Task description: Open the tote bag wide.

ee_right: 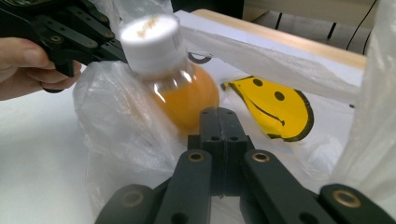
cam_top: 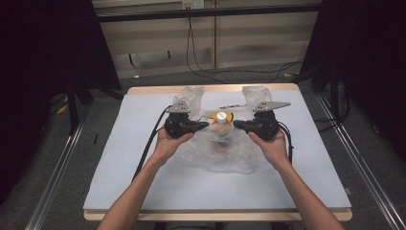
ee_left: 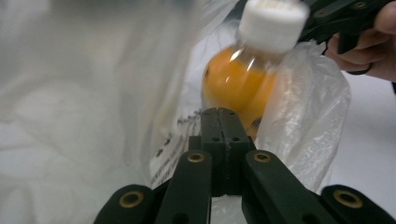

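Left gripper (cam_top: 203, 125) and right gripper (cam_top: 238, 125) are both clenched, each seemingly pinching the thin film of the clear plastic bag (cam_top: 225, 155) on the table (cam_top: 143, 191), with the bottle (cam_top: 221, 125) of orange liquid between the two tips. To do this well, I judge the hands should keep the film taut and move level together, so the bottle does not tip. Its white cap (ee_right: 152, 43) is on; a yellow smiley face (ee_right: 275, 109) lies just beyond the right gripper.

Left gripper (cam_top: 203, 125) and right gripper (cam_top: 238, 126) facing inward, jaws closed, forearms outstretched
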{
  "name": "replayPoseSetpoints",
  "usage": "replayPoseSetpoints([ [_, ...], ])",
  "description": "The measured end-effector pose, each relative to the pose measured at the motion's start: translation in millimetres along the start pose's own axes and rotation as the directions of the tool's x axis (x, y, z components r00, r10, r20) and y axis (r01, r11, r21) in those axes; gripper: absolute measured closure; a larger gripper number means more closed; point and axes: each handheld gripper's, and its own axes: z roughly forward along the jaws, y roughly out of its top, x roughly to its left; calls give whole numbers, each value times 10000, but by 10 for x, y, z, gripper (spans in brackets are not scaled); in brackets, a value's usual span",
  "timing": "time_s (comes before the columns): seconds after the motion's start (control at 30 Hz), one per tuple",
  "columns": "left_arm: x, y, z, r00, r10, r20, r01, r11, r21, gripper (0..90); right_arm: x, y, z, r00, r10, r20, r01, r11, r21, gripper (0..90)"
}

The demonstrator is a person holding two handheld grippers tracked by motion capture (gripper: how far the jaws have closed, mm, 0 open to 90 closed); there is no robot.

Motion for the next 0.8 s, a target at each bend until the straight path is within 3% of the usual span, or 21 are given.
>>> replayPoseSetpoints([
  [0.1,74,-112,62,9992,-385,-97,386,9991,158,900,-41,-84,46,10000,43,47,-44,9999,158,900],
  [0.4,245,-351,118,9945,-927,-484,951,9942,493,900,-241,-414,224,9975,610,350,-628,9967,523,900],
  [0.5,258,-416,160,9947,-955,-380,980,9926,720,900,-296,-502,306,9969,579,525,-628,9933,970,900],
  [0.77,297,-580,187,9908,-1246,-524,1301,9840,1219,900,-356,-662,378,9954,544,789,-684,9799,1874,900],
  [0.8,298,-590,188,9914,-1116,-682,1206,9817,1474,900,-357,-674,385,9948,660,777,-802,9772,1967,900],
])
